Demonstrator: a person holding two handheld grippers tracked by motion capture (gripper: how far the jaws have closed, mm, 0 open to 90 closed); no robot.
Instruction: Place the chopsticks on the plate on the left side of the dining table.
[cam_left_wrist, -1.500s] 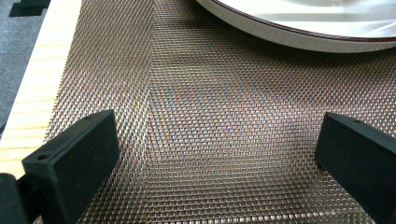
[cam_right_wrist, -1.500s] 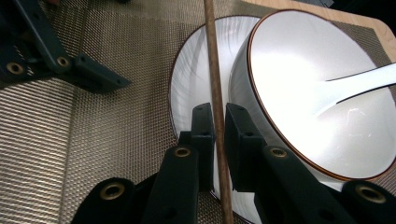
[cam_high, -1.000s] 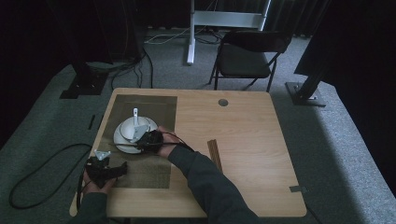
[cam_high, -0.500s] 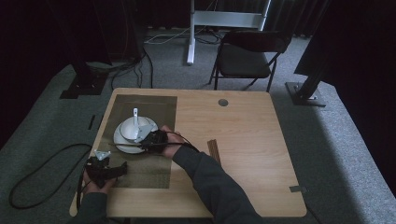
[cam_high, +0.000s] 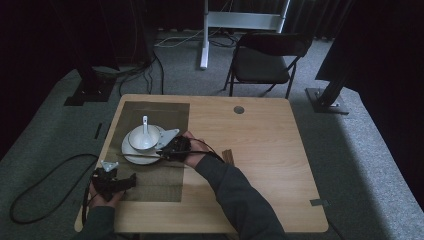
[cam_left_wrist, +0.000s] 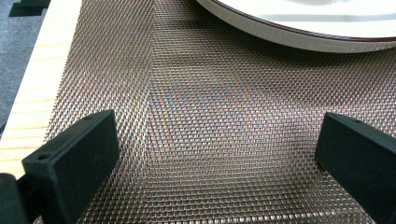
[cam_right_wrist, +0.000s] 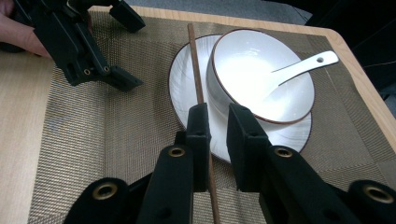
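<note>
Wooden chopstick (cam_right_wrist: 198, 88) lies across the plate (cam_right_wrist: 184, 100) rim, its long axis running from lower centre to upper centre of the right gripper view, beside the bowl (cam_right_wrist: 261, 77). The right claw (cam_right_wrist: 218, 122), jaws just opening, stands narrowly parted beside it; the left claw (cam_left_wrist: 210, 154) gapes empty over the mat (cam_left_wrist: 196, 116).

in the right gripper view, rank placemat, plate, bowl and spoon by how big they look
1. placemat
2. plate
3. bowl, nearly as wide as the plate it sits on
4. spoon, its far end hidden inside the bowl
</note>
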